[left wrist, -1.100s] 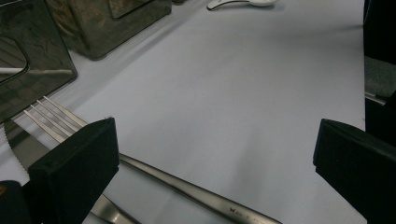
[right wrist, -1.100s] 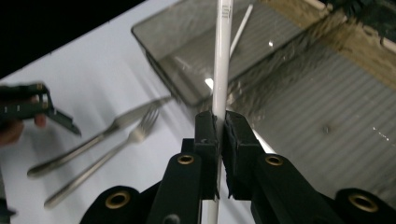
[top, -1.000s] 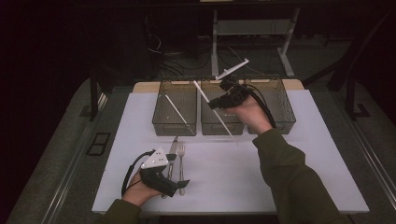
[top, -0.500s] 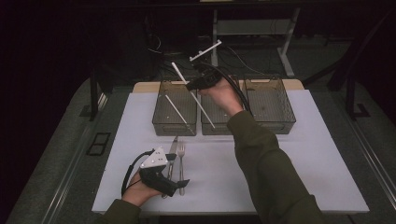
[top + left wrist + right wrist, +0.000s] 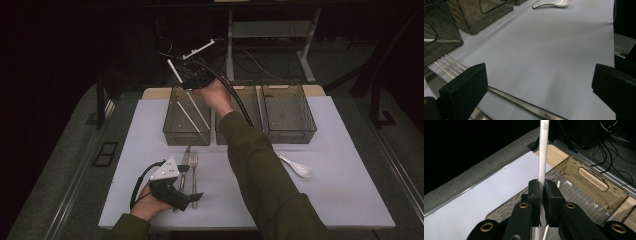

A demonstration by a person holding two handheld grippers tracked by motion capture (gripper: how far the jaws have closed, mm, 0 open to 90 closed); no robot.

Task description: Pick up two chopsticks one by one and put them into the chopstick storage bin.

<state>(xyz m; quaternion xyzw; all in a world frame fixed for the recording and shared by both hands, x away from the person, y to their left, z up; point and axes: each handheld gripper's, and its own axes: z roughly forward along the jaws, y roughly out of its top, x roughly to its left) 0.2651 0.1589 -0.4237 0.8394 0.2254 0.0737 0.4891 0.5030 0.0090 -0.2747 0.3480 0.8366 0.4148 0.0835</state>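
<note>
Sorting cutlery into bins: right gripper (image 5: 186,80) has its jaws pinched on a white chopstick (image 5: 542,157), held near mid-length, the stick running up past the pads and down below them. In the high view it hangs above the far edge of the left bin (image 5: 170,131), tilted. A second white chopstick (image 5: 189,117) already lies slanted inside that bin, below and just nearer than the gripper.

Step in hand, as I judge it: carrying the held chopstick to its bin, drop not yet made. Next move calls for lowering the stick so its lower end clears the bin's far wall, laying it roughly along the one inside, then spreading the jaws.

Left gripper (image 5: 190,199) rests on the white mat (image 5: 350,195), jaws spread wide and holding nothing. A fork (image 5: 451,65) passes just beside its left pad, and a knife (image 5: 184,159) lies touching or nearly touching the fork on the outer side. A white spoon (image 5: 554,3) lies well ahead of it.

Other things: middle bin (image 5: 252,131) and right bin (image 5: 289,131) stand to the right of the working gripper, both looking empty.

Obstacles: the bin's rim and the long lower end of the stick, which could catch on the wall. The person's sleeve (image 5: 260,165) crosses the mat above the middle bin.
</note>
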